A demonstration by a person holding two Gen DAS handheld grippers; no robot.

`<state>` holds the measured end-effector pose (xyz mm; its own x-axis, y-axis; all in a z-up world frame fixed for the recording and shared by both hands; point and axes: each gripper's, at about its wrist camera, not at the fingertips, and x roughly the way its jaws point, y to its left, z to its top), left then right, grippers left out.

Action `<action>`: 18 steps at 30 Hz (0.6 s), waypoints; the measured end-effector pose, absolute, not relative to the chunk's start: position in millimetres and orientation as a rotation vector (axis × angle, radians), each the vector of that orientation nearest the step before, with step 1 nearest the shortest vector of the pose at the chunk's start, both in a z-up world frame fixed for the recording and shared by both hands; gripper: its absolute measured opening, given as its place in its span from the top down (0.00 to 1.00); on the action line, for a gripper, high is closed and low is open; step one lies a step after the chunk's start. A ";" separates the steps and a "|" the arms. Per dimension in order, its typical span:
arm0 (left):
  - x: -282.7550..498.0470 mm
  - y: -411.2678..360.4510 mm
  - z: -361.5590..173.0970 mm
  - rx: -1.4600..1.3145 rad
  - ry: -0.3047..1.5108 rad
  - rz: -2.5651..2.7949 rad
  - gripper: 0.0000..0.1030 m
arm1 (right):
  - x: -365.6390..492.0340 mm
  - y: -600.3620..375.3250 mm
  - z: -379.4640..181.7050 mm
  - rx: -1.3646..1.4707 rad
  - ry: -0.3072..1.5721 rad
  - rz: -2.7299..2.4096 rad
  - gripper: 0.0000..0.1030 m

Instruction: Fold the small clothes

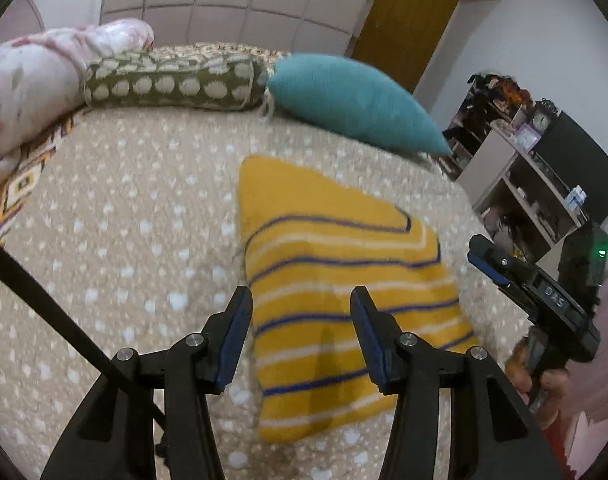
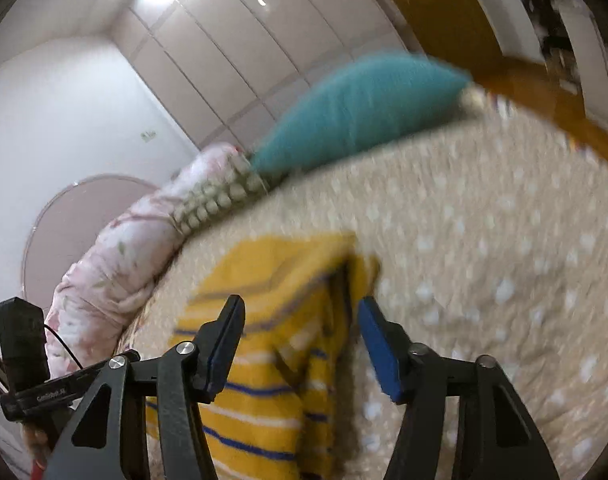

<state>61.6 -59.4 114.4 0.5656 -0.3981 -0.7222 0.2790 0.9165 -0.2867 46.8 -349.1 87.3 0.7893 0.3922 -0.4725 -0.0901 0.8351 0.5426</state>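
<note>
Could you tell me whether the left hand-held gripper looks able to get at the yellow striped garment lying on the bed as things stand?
Probably yes. The left hand-held gripper hangs with its jaws apart right over the yellow striped garment, which lies flat on the bedspread, and nothing sits between them.

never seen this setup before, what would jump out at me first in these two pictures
The yellow striped garment grabs the eye first, lying folded on the beige dotted bedspread in front of both grippers. Behind it, along the head of the bed, a teal cushion stands out beside a green patterned bolster. The left gripper and right gripper both hang open above the garment, holding nothing.
</note>
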 end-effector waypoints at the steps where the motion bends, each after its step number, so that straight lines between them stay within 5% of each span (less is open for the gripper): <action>1: 67.8 -63.7 112.0 -0.137 0.899 -0.398 0.52 | 48.7 -347.1 90.5 0.526 0.610 0.301 0.57; 3: 79.8 -74.4 96.8 -0.118 0.944 -0.376 0.52 | 63.2 -332.3 87.6 0.545 0.650 0.392 0.71; 8: 86.6 -95.5 66.0 -0.014 0.985 -0.305 0.44 | 87.1 -313.3 41.9 0.506 0.792 0.340 0.72; 18: 52.1 -86.4 72.6 0.033 0.953 -0.262 0.44 | 43.6 -307.5 67.8 0.432 0.778 0.356 0.71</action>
